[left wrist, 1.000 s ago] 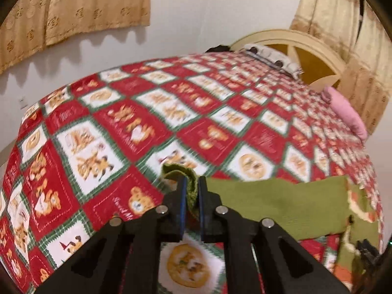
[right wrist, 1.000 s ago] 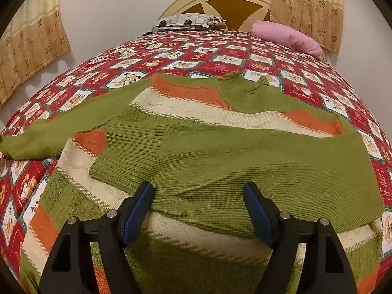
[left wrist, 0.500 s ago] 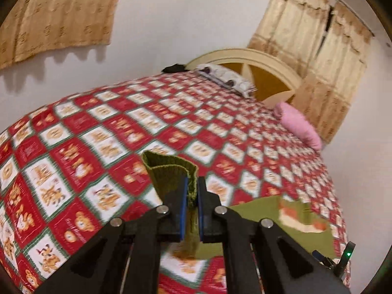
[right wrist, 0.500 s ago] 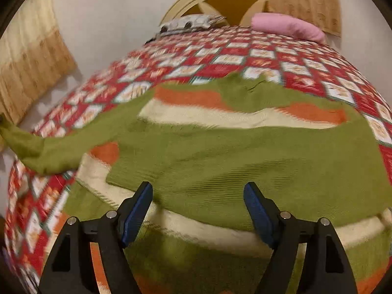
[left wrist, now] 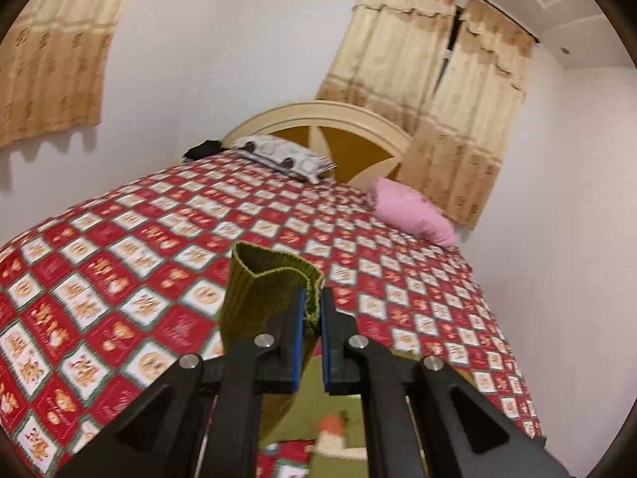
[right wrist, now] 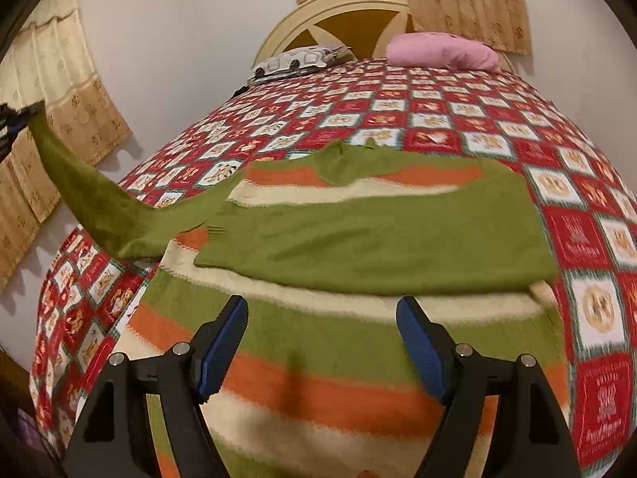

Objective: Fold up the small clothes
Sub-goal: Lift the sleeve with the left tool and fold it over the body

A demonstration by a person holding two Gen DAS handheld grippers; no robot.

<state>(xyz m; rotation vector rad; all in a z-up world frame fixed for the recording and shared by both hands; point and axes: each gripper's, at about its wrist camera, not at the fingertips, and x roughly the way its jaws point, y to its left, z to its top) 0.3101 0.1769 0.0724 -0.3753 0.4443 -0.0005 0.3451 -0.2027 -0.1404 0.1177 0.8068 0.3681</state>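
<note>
Sweater sleeve (left wrist: 262, 298) in left hand-held gripper (left wrist: 312, 310), seemingly aloft

The left gripper (left wrist: 312, 310) has two black fingers with thin blue pads (left wrist: 299, 338) on the inside. Round silver screws (left wrist: 264, 340) sit on its black arms. The right gripper (right wrist: 324, 342) looks the same: black arms, blue pads (right wrist: 418, 350), shiny silver screws (right wrist: 181, 347).

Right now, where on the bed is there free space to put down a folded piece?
Free: the wide bedspread between the sweater collar and the two pillows, and a strip along its right side. Crowded: the near part, covered by the sweater, and the left, where the lifted sleeve hangs from the left gripper.
</note>
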